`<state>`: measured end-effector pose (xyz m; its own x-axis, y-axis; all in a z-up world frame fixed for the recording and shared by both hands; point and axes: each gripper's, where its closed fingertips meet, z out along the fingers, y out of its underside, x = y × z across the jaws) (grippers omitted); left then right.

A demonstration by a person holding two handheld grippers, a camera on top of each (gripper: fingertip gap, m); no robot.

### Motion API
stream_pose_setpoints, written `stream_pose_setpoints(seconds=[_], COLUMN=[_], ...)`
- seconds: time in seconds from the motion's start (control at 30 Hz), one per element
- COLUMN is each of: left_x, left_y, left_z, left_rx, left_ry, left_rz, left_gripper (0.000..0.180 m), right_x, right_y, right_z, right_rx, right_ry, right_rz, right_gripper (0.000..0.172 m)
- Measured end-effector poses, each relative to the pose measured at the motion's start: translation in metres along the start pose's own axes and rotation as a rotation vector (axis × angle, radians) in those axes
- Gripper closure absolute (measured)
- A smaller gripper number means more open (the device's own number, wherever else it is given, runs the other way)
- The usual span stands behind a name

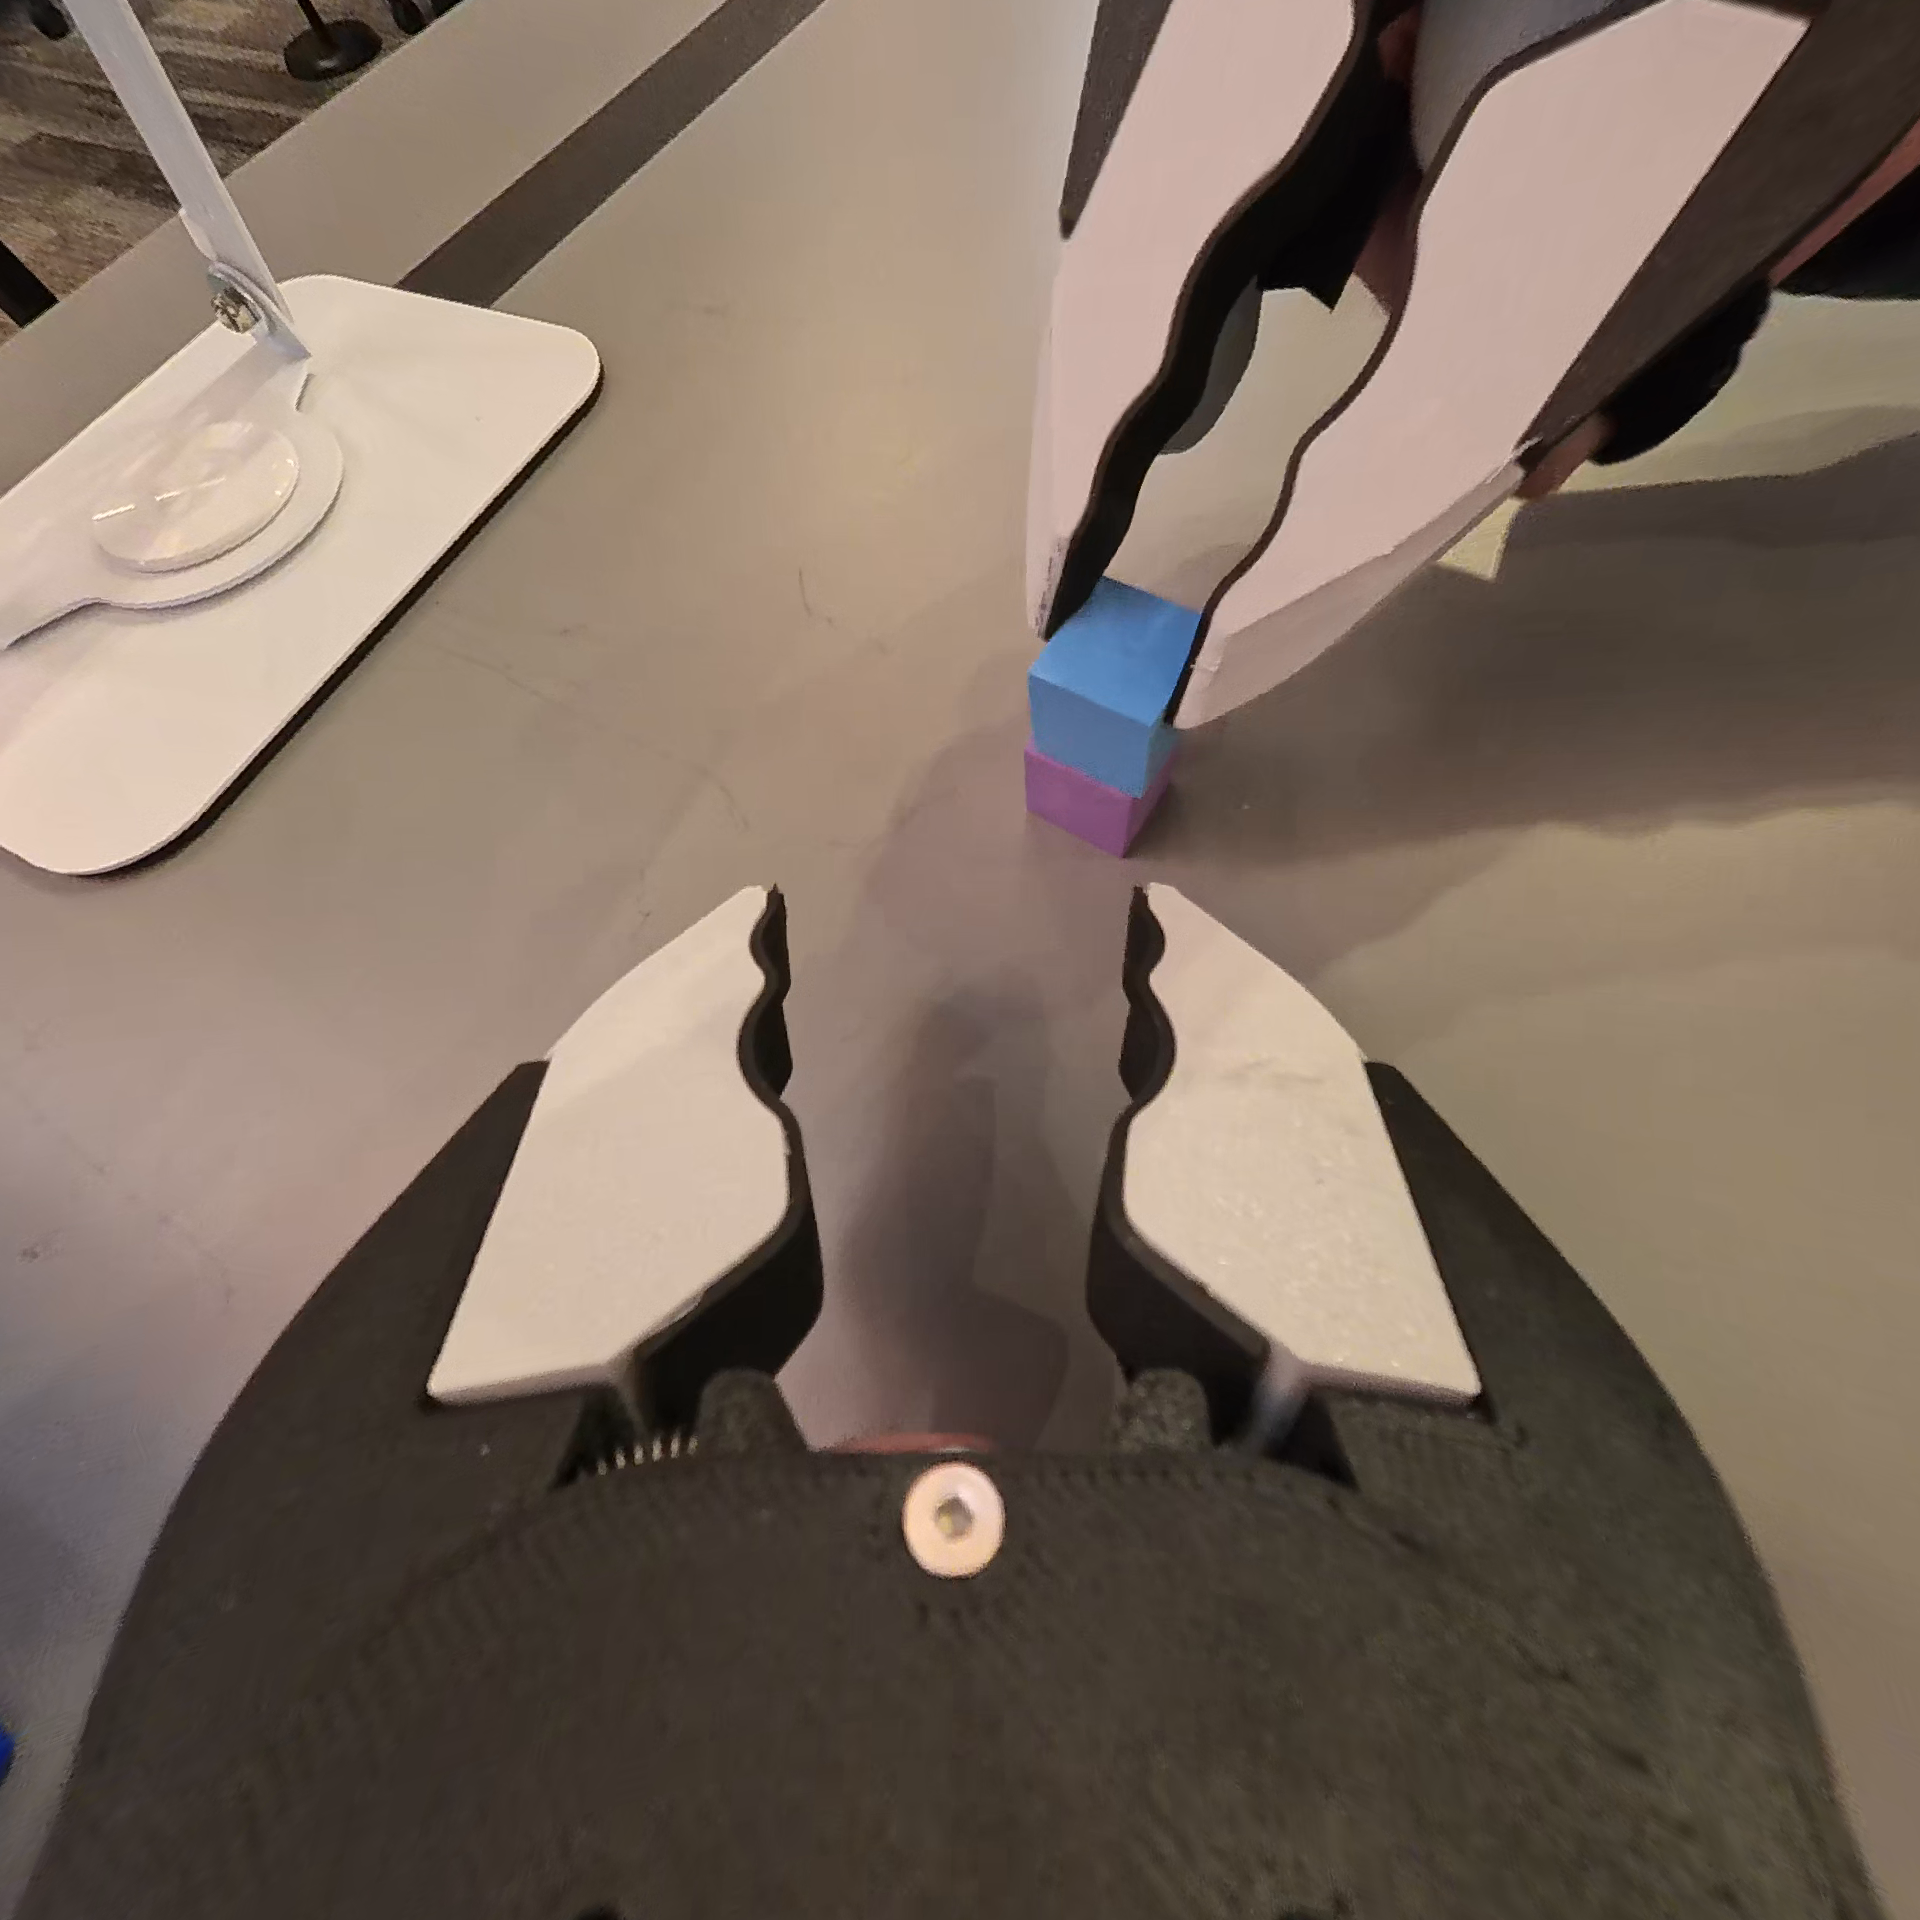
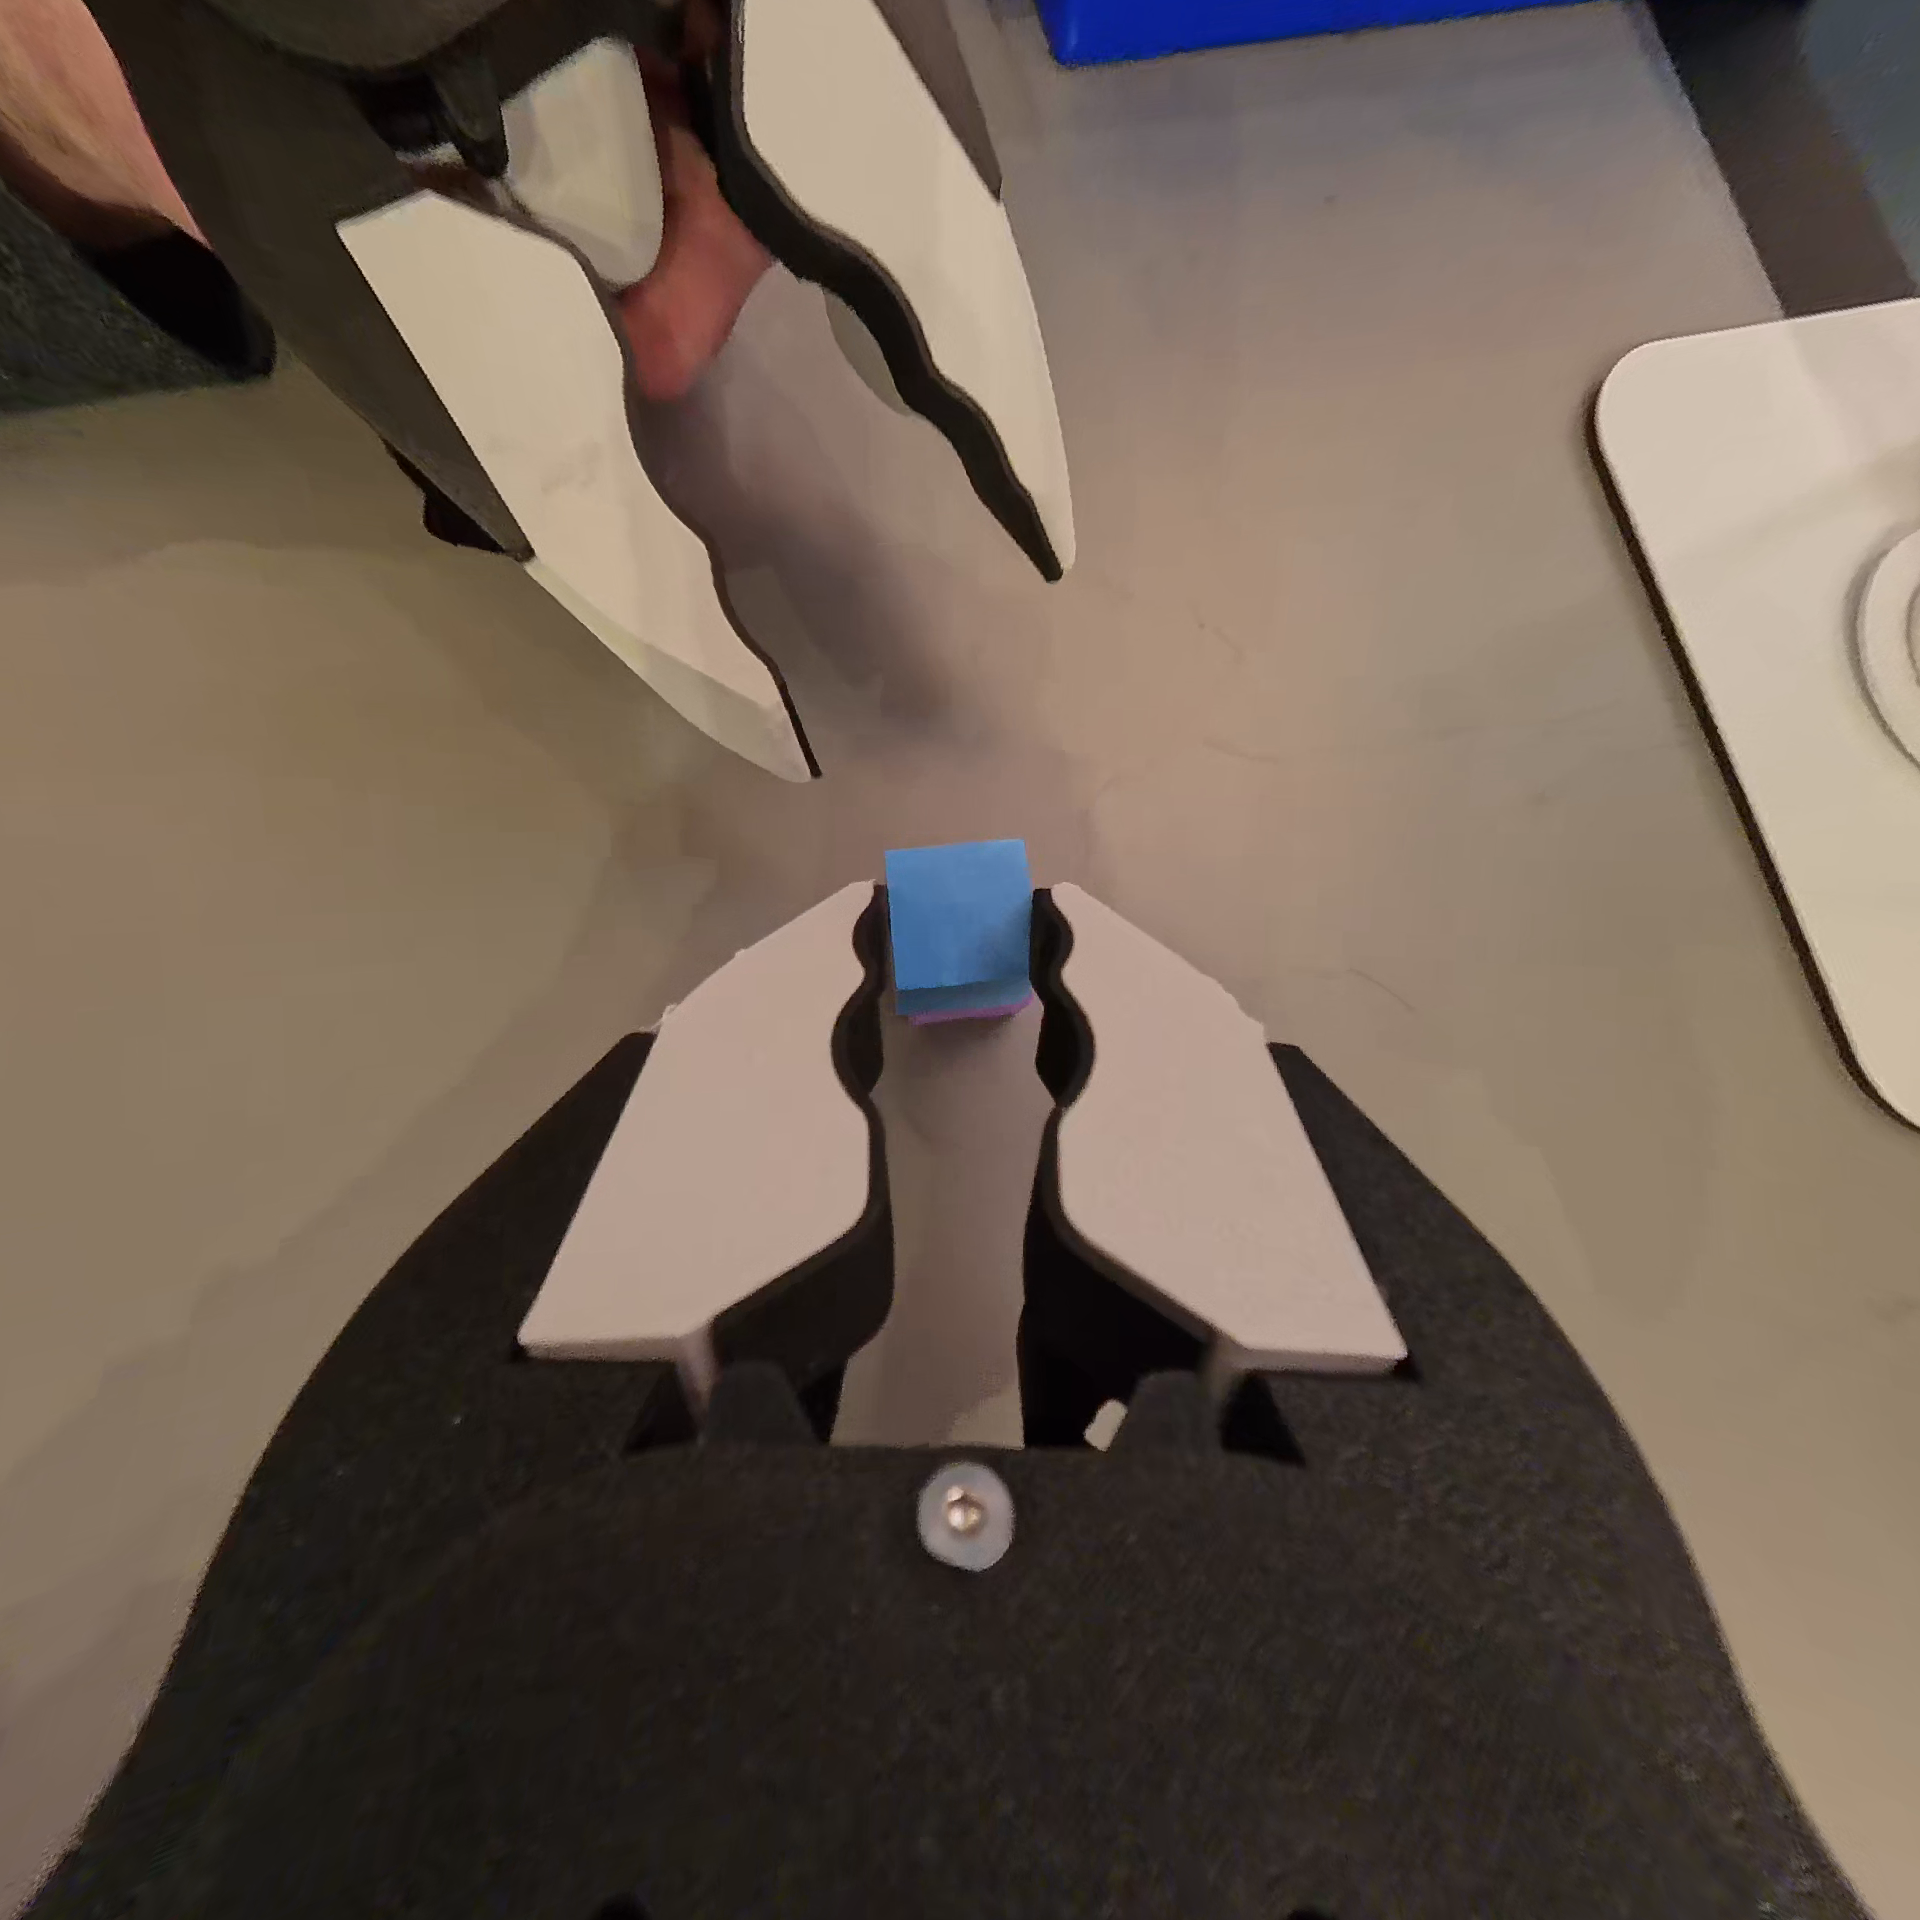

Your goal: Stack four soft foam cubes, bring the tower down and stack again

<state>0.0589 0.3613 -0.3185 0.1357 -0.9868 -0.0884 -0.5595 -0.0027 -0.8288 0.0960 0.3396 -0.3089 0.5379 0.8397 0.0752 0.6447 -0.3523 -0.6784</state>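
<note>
right gripper gripping blue cube, purple cube

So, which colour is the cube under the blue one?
Purple cube, directly under the blue cube. It shows best in the left wrist view.

Opposed close wrist views, shared tabletop

I can read no writing, number or sign on anything in front of me; no surface here shows legible marks.
</note>
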Motion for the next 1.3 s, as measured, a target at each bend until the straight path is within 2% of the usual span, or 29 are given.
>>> stream_pose_setpoints(seconds=[0.2,0.23,0.27,0.3,0.4,0.5,0.57,0.7,0.8,0.9,1.03,1.3], left_x=[0.001,0.001,0.001,0.001,0.001,0.001,0.001,0.001,0.001,0.001,0.0,0.002], left_y=[0.0,0.0,0.0,0.0,-0.001,-0.001,-0.001,0.0,0.001,0.0,-0.001,0.002], left_z=[0.0,0.0,0.0,0.0,-0.001,-0.001,-0.001,0.0,0.0,0.0,-0.001,0.002], left_rx=[-0.004,-0.004,-0.002,0.0,0.007,0.008,0.006,-0.001,-0.005,0.0,0.009,-0.015], left_ry=[0.003,0.004,0.004,0.005,0.008,0.009,0.008,0.005,0.003,0.003,0.006,0.005], left_rz=[0.005,0.005,0.003,0.002,-0.001,-0.001,0.001,0.007,0.009,0.004,-0.002,0.017], left_gripper=[0.119,0.119,0.119,0.119,0.119,0.119,0.119,0.119,0.119,0.119,0.119,0.119], right_x=[0.0,0.001,0.003,0.003,0.005,0.017,0.025,0.038,0.052,0.06,0.068,0.079], right_y=[0.0,0.001,0.002,0.001,-0.004,0.002,0.02,0.075,0.122,0.155,0.179,0.199], right_z=[0.0,0.0,0.0,-0.002,-0.023,-0.061,-0.087,-0.131,-0.152,-0.161,-0.163,-0.159], right_rx=[0.038,0.035,0.026,0.026,0.058,0.058,0.01,-0.158,-0.339,-0.464,-0.595,-0.725], right_ry=[-0.013,-0.007,0.01,0.019,0.034,0.082,0.089,0.067,0.071,0.035,-0.009,-0.073], right_rz=[0.014,0.011,0.016,0.019,0.011,-0.047,-0.084,-0.192,-0.289,-0.351,-0.447,-0.624], right_gripper=[0.146,0.142,0.127,0.12,0.119,0.122,0.124,0.125,0.122,0.123,0.123,0.126])
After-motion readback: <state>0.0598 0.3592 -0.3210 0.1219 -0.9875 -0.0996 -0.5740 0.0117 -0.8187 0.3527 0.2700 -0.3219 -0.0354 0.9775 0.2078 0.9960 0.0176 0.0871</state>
